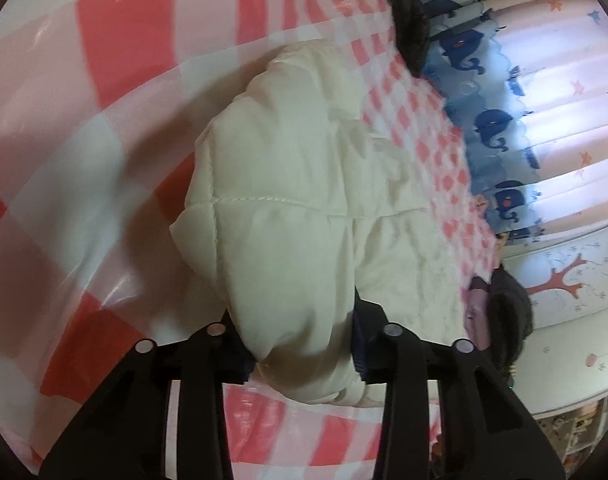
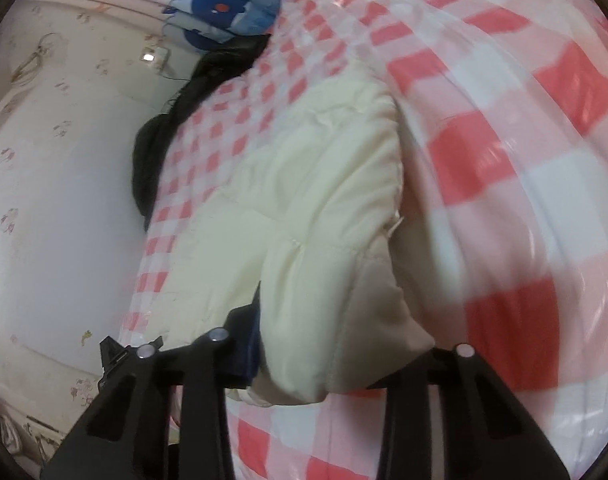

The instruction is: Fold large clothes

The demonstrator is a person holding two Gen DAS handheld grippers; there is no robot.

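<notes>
Both views were pretty blurry, and the fingertips were buried under the puffy white jacket (image 1: 304, 208), which lay on the red-checked cloth (image 1: 104, 80). Left gripper (image 1: 300, 344) pinched its near edge, right gripper (image 2: 323, 360) clamped a bunched fold at the other end

Soft daylight, motion blur, fisheye warping.

Red-and-white checked bed cover (image 1: 104, 80) — cream padded jacket (image 1: 304, 200) lies directly on it.
</notes>
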